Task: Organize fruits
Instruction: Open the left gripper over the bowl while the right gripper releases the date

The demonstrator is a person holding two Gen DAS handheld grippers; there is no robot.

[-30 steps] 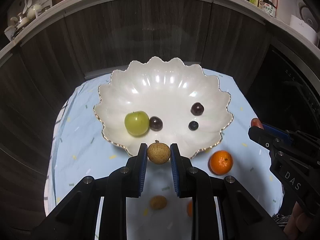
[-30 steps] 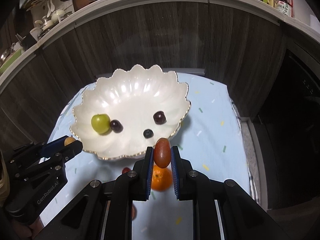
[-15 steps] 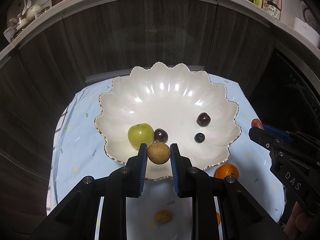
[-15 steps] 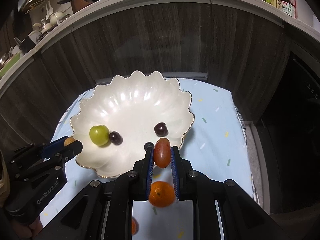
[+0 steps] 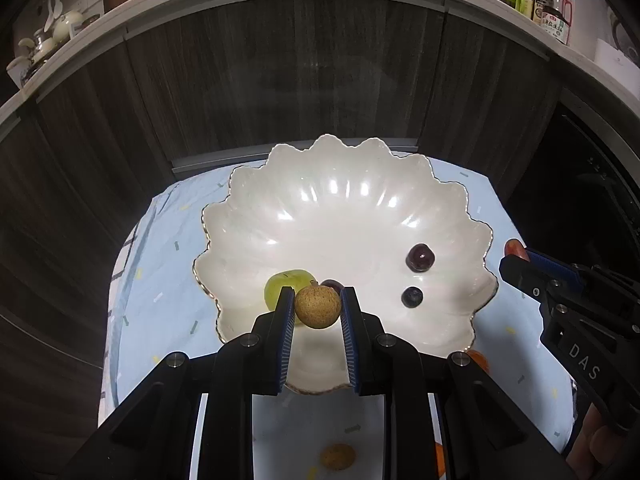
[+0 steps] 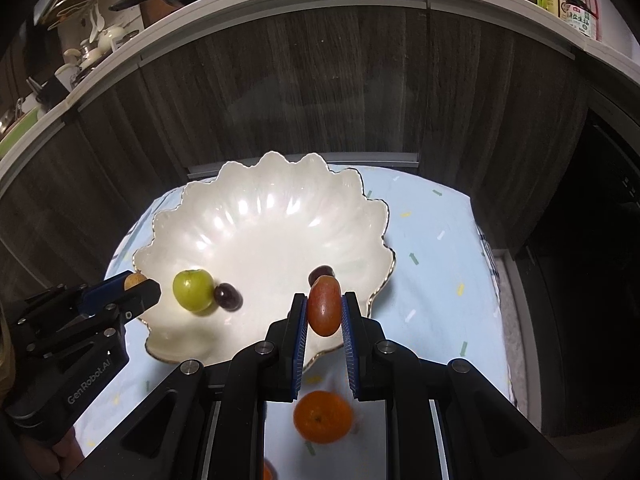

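Left gripper [image 5: 317, 307] clamped on a round tan fruit [image 5: 317, 306], poised above the near rim of the white bowl [image 5: 352, 208]; right gripper [image 6: 325, 311] pinching an upright red oval fruit [image 6: 325, 305], likewise over the rim. Bowl floor directly ahead and below both; orange [image 6: 322, 417] on the cloth behind.

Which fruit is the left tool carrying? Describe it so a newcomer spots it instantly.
Start at the big white scalloped gold-rimmed bowl on the pale blue cloth. Over its near rim, the left tool grips a small round tan rough-skinned fruit. Unlike the smooth green fruit and dark glossy berries behind, it is matte and speckled brown.
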